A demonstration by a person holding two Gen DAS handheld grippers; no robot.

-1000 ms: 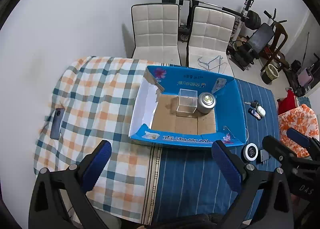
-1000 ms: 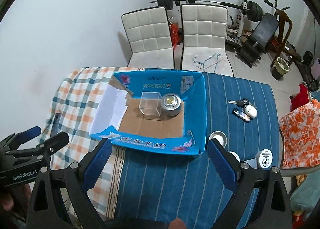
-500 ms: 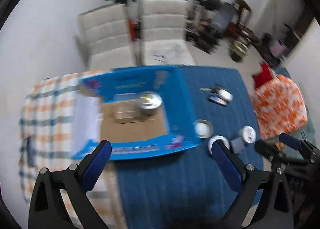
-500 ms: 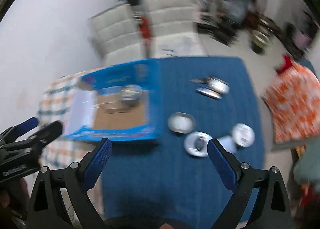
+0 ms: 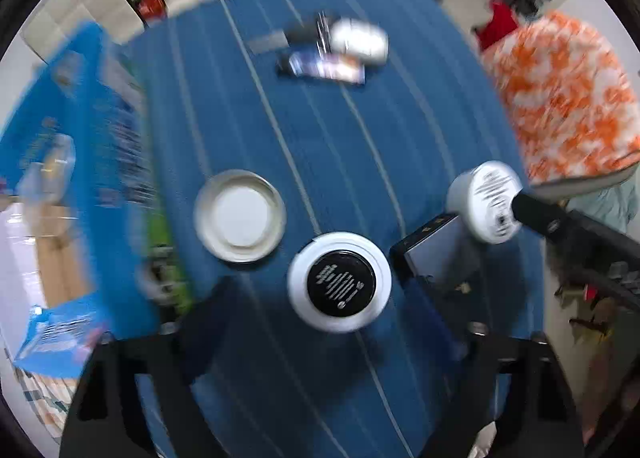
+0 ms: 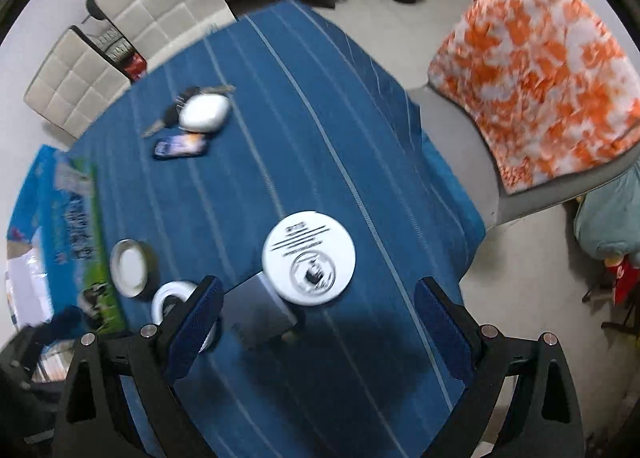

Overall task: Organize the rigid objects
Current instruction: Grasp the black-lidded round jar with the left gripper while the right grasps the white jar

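My left gripper (image 5: 320, 342) is open and empty, low over a round white object with a black centre (image 5: 339, 285) on the blue striped cloth. A shallow white lid (image 5: 240, 215) lies to its left, a dark flat box (image 5: 436, 254) to its right. My right gripper (image 6: 316, 328) is open and empty, just below a white labelled round container (image 6: 308, 263) that also shows in the left wrist view (image 5: 486, 200). The dark box (image 6: 256, 316) lies between its fingers. The blue cardboard box (image 5: 92, 162) stands at the left.
Keys with a white fob (image 6: 204, 112) and a small dark blue packet (image 6: 181, 147) lie farther back on the cloth. An orange-white patterned cushion (image 6: 540, 74) sits past the table's right edge (image 6: 452, 194). White chairs (image 6: 132, 30) stand behind the table.
Both grippers have swung right and down from the blue box toward the small round items on the blue cloth. Both stay open and empty; the views are motion-blurred.
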